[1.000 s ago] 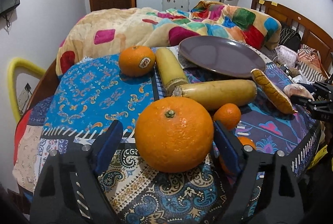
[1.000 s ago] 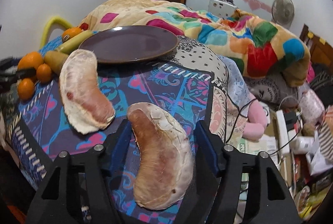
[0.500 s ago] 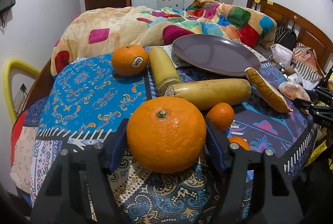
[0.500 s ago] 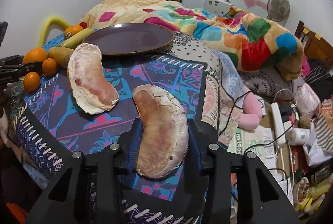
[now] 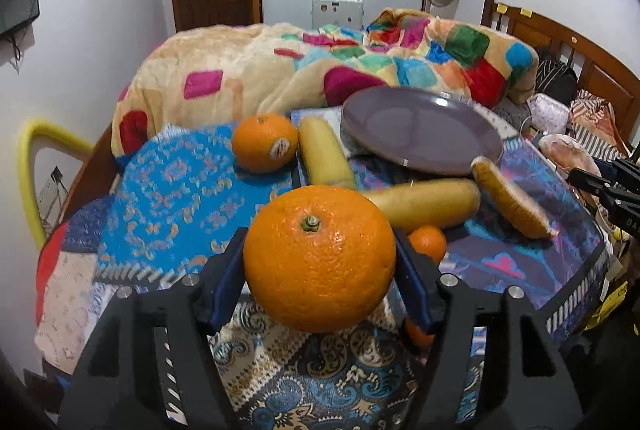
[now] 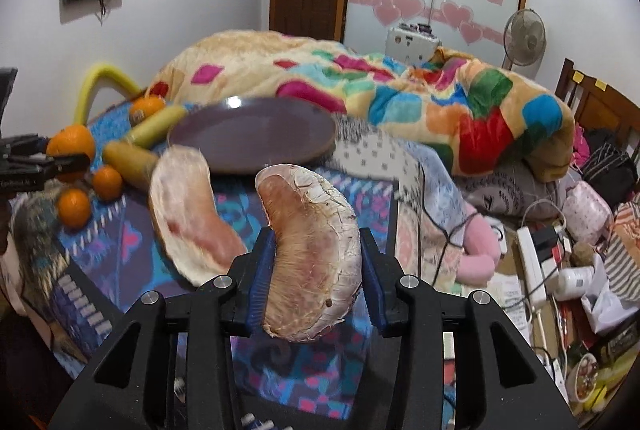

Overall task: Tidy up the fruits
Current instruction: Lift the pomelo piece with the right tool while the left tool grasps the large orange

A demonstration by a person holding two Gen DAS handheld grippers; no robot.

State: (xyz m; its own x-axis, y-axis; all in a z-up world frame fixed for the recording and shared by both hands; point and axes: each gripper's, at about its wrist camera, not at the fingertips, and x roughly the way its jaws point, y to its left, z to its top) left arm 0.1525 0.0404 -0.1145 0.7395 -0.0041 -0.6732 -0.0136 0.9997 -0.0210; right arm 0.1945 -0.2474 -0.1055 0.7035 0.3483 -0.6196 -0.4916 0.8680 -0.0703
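Left claw (image 5: 320, 270): its blue pads have just closed in and now press both flanks of the large round orange (image 5: 319, 258), stem end up. Gripping at the widest part probably keeps the round fruit from rolling out.
Right claw (image 6: 316, 270): its jaws have just been closing too, and now clamp the pale, pink-fleshed peeled pomelo segment (image 6: 310, 254) across its thin sides, the curved piece standing on edge, clear of the cloth.
Second pomelo segment (image 6: 188, 218): lies just left of the held one, on the patterned bedspread (image 6: 120, 250).
Remaining fruit: a stickered orange (image 5: 265, 141), two yellowish elongated fruits (image 5: 324, 154) and (image 5: 426, 204), and small tangerines (image 5: 427, 243) sit loose near the held orange.
Dark purple round plate (image 5: 420, 134): bare, beyond the fruit and between the two claws; likely the collecting spot.
Judgement: both pieces seem gripped for carrying to the plate.
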